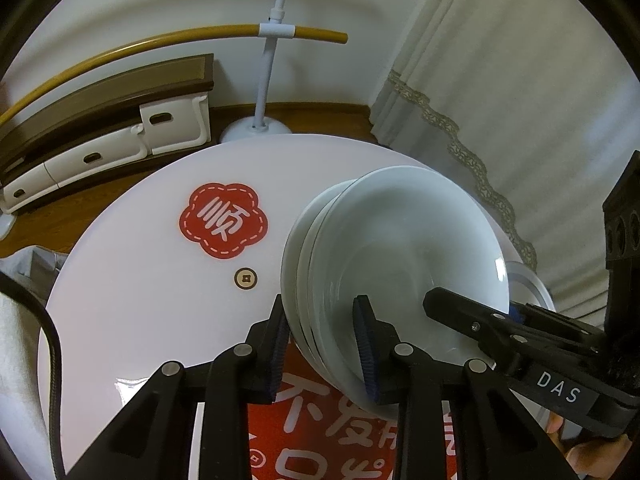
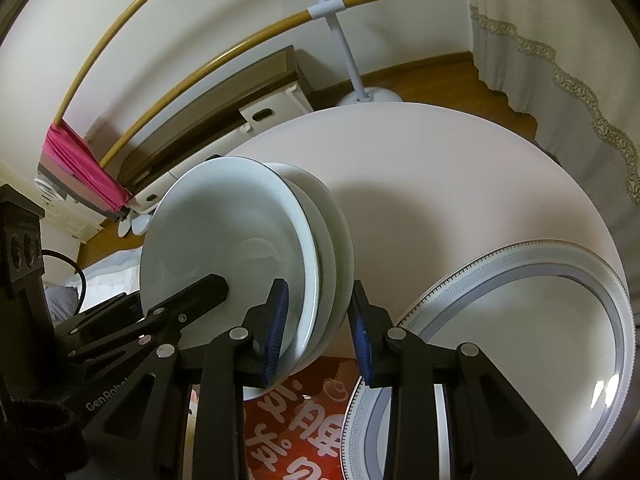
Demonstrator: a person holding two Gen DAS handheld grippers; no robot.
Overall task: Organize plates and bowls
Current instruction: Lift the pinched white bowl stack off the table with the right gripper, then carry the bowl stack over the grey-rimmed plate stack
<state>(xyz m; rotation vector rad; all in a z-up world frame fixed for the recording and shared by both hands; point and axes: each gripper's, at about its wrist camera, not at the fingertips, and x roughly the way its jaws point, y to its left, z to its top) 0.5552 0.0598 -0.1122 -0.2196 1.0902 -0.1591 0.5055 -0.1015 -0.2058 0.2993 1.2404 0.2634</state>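
Observation:
A stack of pale white-green plates (image 1: 396,264) is held on edge above the round white table (image 1: 152,280). My left gripper (image 1: 322,344) is shut on the stack's near rim, one blue pad on each side. My right gripper (image 2: 318,332) is shut on the same stack (image 2: 240,248) from the other side. The right gripper also shows in the left wrist view (image 1: 480,320) at the right, and the left gripper in the right wrist view (image 2: 188,300) at the left. A large plate with a grey key-pattern border (image 2: 520,340) lies on the table to the right.
A red printed mat (image 2: 296,420) lies on the table under the grippers, and a red flower sticker (image 1: 222,220) sits near the table's middle. White drawer boxes (image 1: 172,128), a white stand (image 1: 264,80) and a curtain (image 1: 500,100) lie beyond the table.

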